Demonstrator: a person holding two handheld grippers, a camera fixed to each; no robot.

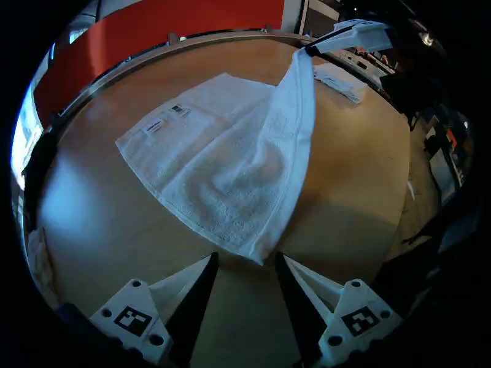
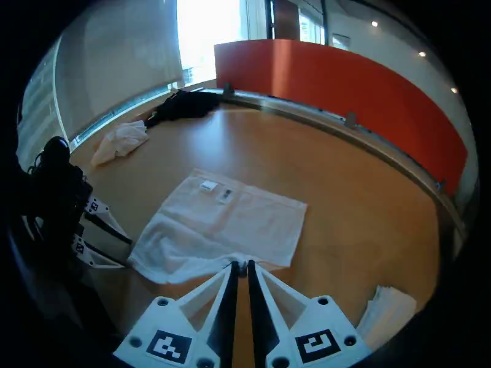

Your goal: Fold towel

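On the wooden table (image 1: 359, 172) lies a soft, limp towel (image 1: 245, 165). The right gripper (image 2: 241, 265) pinches one corner; the left gripper (image 1: 245, 256), fingers wide, should take the corner between them.

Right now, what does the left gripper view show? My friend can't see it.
A white towel lies on a wooden table, one corner lifted by the right gripper. The left gripper is open near the towel's closest corner. A red panel stands behind the table.
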